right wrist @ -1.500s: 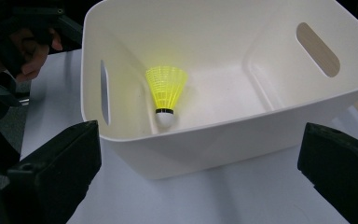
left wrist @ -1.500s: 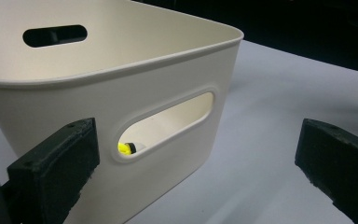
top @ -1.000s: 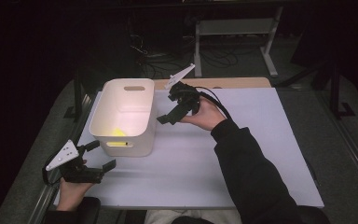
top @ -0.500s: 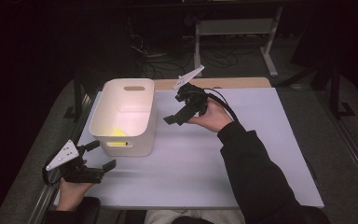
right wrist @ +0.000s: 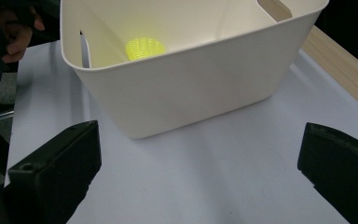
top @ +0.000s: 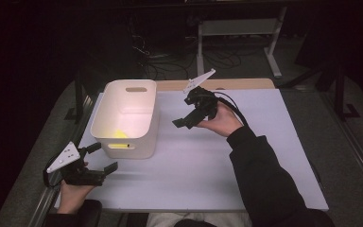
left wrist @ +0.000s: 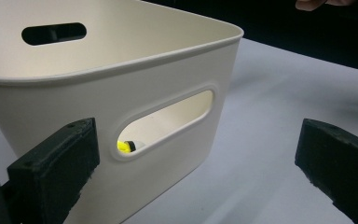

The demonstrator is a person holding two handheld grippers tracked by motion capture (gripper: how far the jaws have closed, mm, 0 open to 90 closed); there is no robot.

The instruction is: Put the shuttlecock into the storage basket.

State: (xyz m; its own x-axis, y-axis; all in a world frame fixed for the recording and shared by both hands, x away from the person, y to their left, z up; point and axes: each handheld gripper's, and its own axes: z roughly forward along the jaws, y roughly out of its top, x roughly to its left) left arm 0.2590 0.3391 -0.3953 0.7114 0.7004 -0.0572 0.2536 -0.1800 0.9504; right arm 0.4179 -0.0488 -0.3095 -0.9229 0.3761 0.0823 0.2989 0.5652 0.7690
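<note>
bin (top: 105,127) cream-white, plain, no pattern; inner walls glow yellowish nr the bottom. small obj in bin (right wrist: 144,48) neon yellow w/ fine ribbed/mesh texture, sits at bin's 6 o'clock end in high view. table cover (top: 246,161) pale lavender-white, plain. strip of tabletop (top: 236,84) at 12 o'clock light wood tone. left gripper (top: 97,158) black w/ light grey plate. right gripper (top: 185,119) black, plate also light grey. sleeve (top: 269,175) black. floor (top: 350,142) dark grey. bg mostly black.
</note>
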